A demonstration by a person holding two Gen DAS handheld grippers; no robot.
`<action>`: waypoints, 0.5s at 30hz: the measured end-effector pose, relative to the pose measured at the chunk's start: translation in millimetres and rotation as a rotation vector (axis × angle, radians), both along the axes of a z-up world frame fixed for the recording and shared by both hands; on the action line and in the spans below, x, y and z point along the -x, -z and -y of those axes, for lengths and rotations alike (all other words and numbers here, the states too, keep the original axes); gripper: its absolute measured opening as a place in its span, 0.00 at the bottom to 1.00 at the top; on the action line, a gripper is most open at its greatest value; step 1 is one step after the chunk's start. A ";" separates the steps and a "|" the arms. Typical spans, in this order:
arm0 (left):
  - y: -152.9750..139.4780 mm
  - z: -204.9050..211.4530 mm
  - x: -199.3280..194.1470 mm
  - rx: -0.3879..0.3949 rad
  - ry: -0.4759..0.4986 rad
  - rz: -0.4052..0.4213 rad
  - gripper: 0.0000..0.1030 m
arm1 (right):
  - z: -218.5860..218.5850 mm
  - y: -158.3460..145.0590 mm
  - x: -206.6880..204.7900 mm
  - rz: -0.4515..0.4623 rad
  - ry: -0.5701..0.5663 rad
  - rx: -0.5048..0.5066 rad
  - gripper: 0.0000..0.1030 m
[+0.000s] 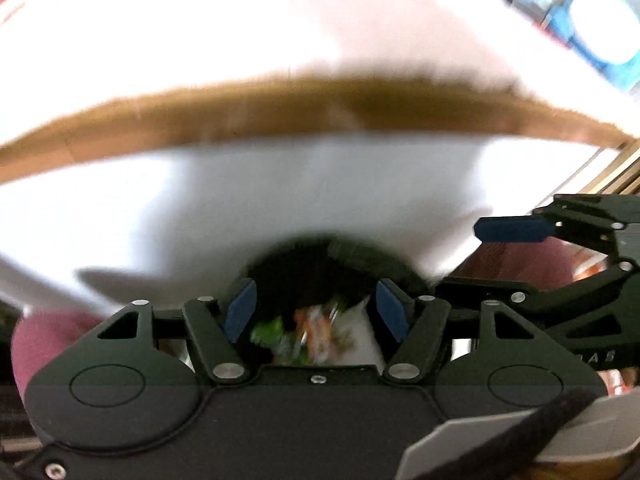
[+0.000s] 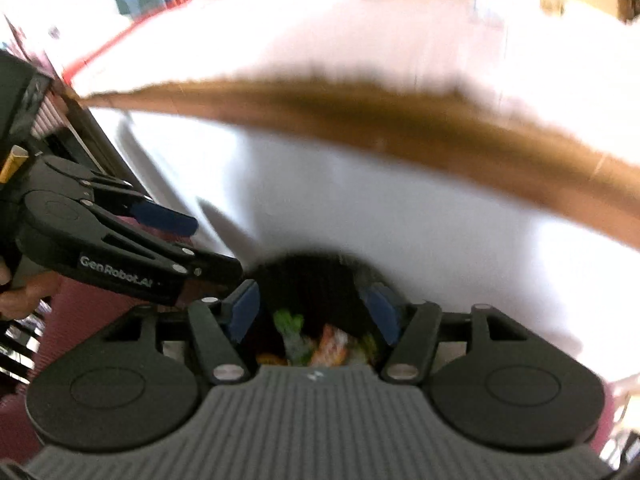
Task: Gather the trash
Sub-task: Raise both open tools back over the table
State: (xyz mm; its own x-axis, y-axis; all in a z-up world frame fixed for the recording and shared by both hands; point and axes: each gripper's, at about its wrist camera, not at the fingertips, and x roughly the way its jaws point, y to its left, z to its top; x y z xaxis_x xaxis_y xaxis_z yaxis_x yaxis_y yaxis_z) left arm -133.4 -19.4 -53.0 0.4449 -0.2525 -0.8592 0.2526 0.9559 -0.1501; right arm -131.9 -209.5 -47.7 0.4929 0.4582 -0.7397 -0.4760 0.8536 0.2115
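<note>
Black bin (image 1: 320,264) (blurred, likely) under tools | left tool (image 1: 316,314) spread, empty | right tool (image 2: 314,314) spread, empty

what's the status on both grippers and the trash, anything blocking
Left gripper open, nothing held. Right gripper open, nothing held. Colourful wrappers lie in the black bin below both. Nothing seen in the way; views blurred.

A white table (image 1: 248,20) with a brown edge band (image 1: 280,116) fills the upper half of both wrist views, badly blurred. On its far right corner in the left view lies something blue and white (image 1: 592,24), too smeared to identify. Below the edge, a white panel (image 2: 400,216) drops toward a black bin (image 2: 316,276) on the floor.
</note>
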 end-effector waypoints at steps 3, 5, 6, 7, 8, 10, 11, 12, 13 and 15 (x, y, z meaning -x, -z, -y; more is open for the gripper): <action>-35.4 -8.0 0.3 0.040 0.004 0.102 0.73 | 9.5 -32.1 0.5 0.106 -0.001 -0.023 0.77; -54.9 -12.1 -2.3 0.060 0.000 0.161 0.76 | 17.2 -49.2 -2.7 0.173 0.025 -0.034 0.78; -62.1 -14.0 -4.6 0.069 -0.003 0.183 0.77 | 21.4 -57.3 -5.4 0.203 0.040 -0.040 0.79; -70.7 -15.6 -7.9 0.083 -0.005 0.213 0.79 | 23.3 -63.4 -8.2 0.226 0.052 -0.043 0.79; -76.5 -16.5 -11.2 0.090 -0.003 0.236 0.79 | 26.9 -69.1 -11.7 0.254 0.069 -0.044 0.80; -88.1 -16.3 -20.3 0.088 -0.008 0.284 0.79 | 32.5 -77.0 -21.3 0.293 0.104 -0.030 0.82; -93.9 -14.3 -25.1 0.084 -0.017 0.304 0.79 | 35.3 -80.1 -27.1 0.309 0.128 -0.024 0.82; -97.5 -14.1 -32.7 0.085 -0.024 0.320 0.79 | 37.1 -82.3 -31.4 0.324 0.149 -0.021 0.82; -102.7 -12.9 -41.8 0.090 -0.035 0.336 0.79 | 39.0 -84.9 -36.9 0.340 0.176 -0.017 0.82; -108.4 -14.6 -55.1 0.106 -0.054 0.367 0.79 | 40.9 -89.9 -49.1 0.368 0.222 -0.005 0.83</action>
